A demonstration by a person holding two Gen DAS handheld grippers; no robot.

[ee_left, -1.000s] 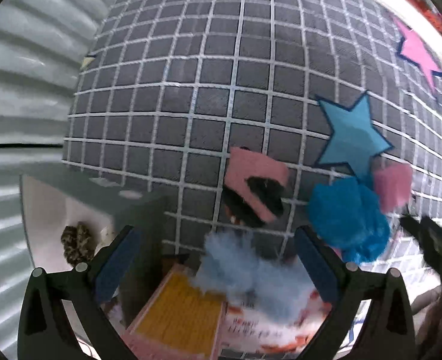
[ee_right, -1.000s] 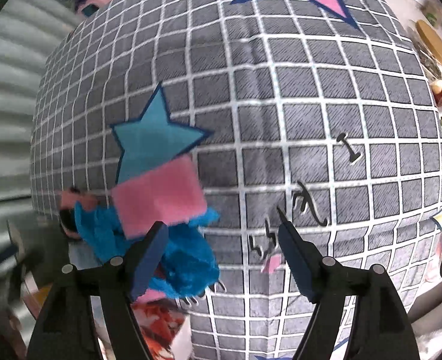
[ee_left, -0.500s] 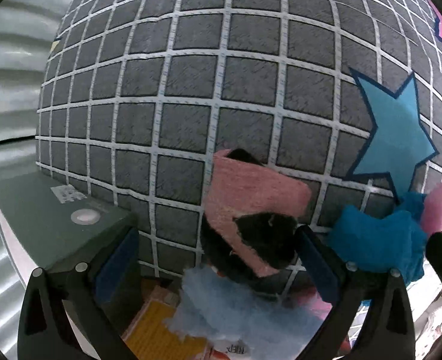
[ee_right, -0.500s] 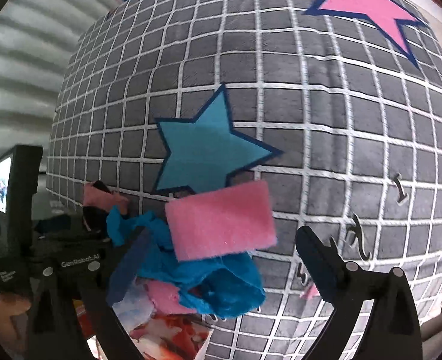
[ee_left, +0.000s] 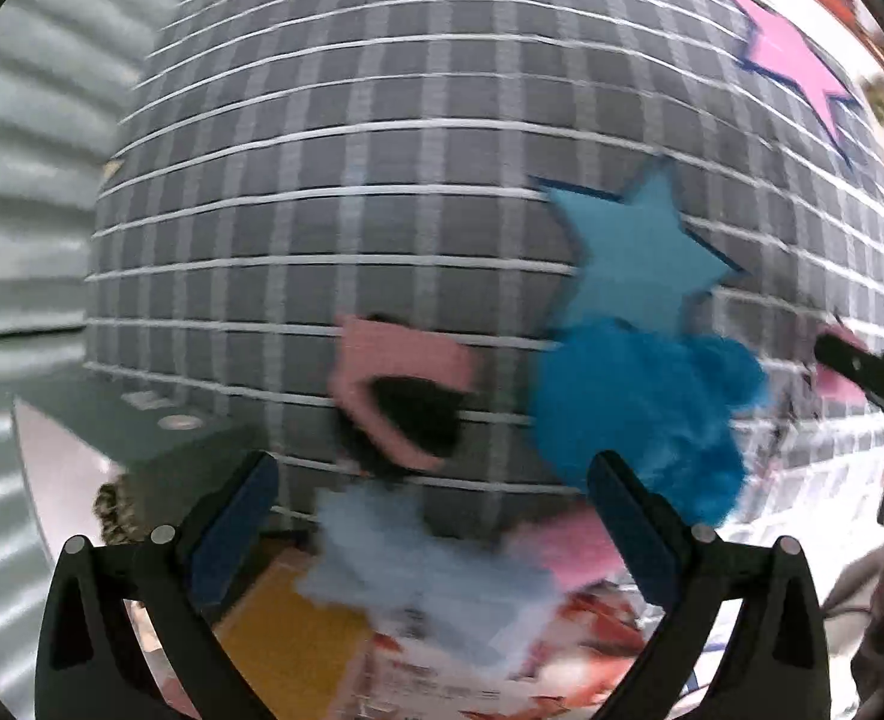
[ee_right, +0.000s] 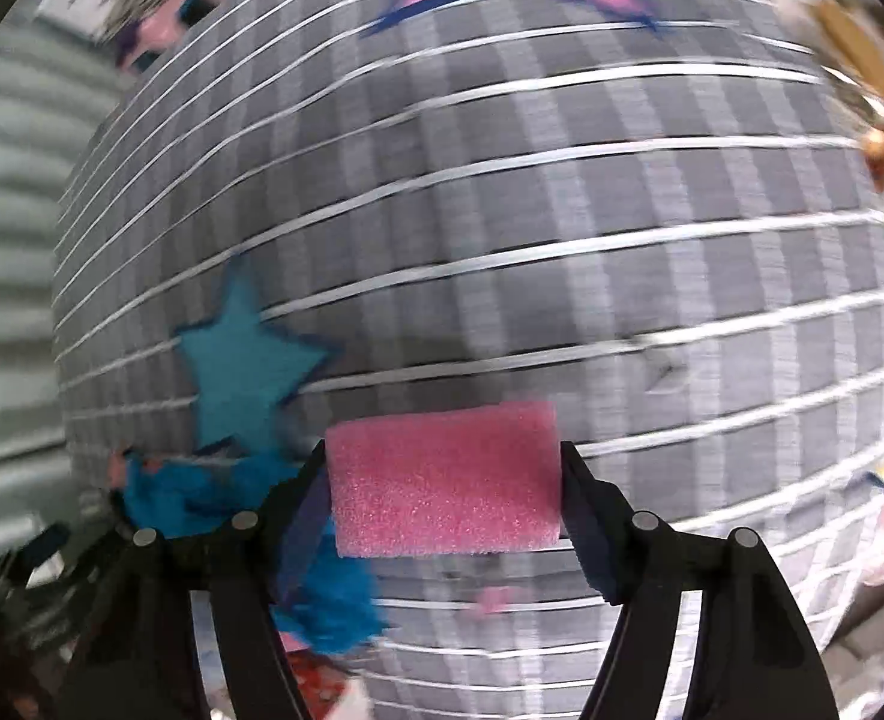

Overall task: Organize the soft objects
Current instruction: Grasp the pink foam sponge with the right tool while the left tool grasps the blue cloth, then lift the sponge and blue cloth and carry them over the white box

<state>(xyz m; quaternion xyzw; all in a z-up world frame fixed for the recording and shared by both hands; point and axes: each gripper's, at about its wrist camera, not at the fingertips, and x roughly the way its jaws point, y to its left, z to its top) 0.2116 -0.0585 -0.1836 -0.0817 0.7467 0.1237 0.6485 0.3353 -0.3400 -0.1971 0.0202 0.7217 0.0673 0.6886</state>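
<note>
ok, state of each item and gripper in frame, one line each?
pink sponge: between the right gripper's pads, lifted off the bedspread.
right gripper: closing on the pink sponge.
left gripper: open, empty.
blue fluffy cloth: crumpled, lying loose.
pink-and-black cloth: folded, lying loose.
pale blue cloth: rumpled, at the bed's edge.

Motion-blurred grid cloth (ee_right: 562,192)

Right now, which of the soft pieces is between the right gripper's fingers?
The pink sponge block, between the closing right gripper pads; the blue fluffy cloth lies left, ungripped.
</note>
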